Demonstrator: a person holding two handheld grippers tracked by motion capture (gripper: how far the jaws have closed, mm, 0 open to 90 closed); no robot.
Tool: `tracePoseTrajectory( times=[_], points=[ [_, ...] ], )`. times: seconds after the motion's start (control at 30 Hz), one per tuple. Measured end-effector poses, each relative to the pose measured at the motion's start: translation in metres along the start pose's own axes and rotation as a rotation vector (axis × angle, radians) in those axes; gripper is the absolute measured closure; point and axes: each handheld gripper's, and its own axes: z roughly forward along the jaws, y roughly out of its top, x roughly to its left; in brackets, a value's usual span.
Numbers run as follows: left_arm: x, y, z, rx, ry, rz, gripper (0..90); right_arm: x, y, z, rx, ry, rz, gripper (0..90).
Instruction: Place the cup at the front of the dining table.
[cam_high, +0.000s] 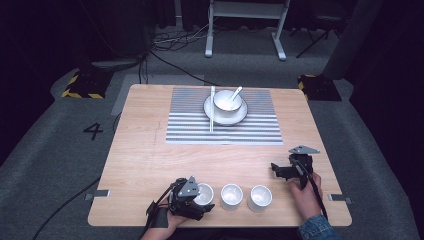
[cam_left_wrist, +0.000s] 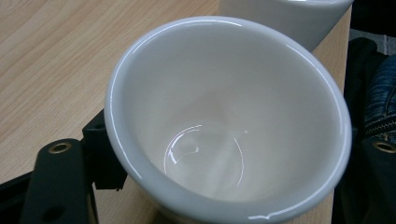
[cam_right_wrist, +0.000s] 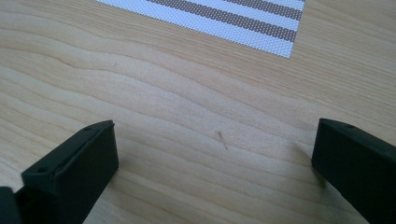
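Black "4" on the grey floor (cam_high: 93, 131)

Two more white cups (cam_high: 232, 196) (cam_high: 260, 197) side by side near the front edge of a wooden table (cam_high: 145, 155). Farther back, a striped mat (cam_high: 190, 125) bearing a plate (cam_high: 240, 116), with a bowl (cam_high: 226, 101) on it and a spoon (cam_high: 235, 93) leaning inside. Chopsticks (cam_high: 211, 112) laid along the plate's left. Beyond, grey floor, cables (cam_high: 175, 40), a white stand (cam_high: 245, 25).
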Motion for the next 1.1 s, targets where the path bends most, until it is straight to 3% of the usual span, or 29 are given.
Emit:
tracePoseTrajectory(
  times=[0.4, 0.77, 1.1],
  points=[
    [0.000, 0.001, -0.001, 0.002, 0.003, 0.011, 26.1, 0.000, 0.000, 0.000, 0.000, 0.000, 0.000, 0.4],
    [0.001, 0.016, -0.017, -0.012, -0.011, -0.027, 26.4, 0.000, 0.000, 0.000, 0.000, 0.000, 0.000, 0.4],
    [0.011, 0.029, -0.033, -0.038, 0.035, -0.049, 26.4, 0.000, 0.000, 0.000, 0.000, 0.000, 0.000, 0.4]
  ],
)
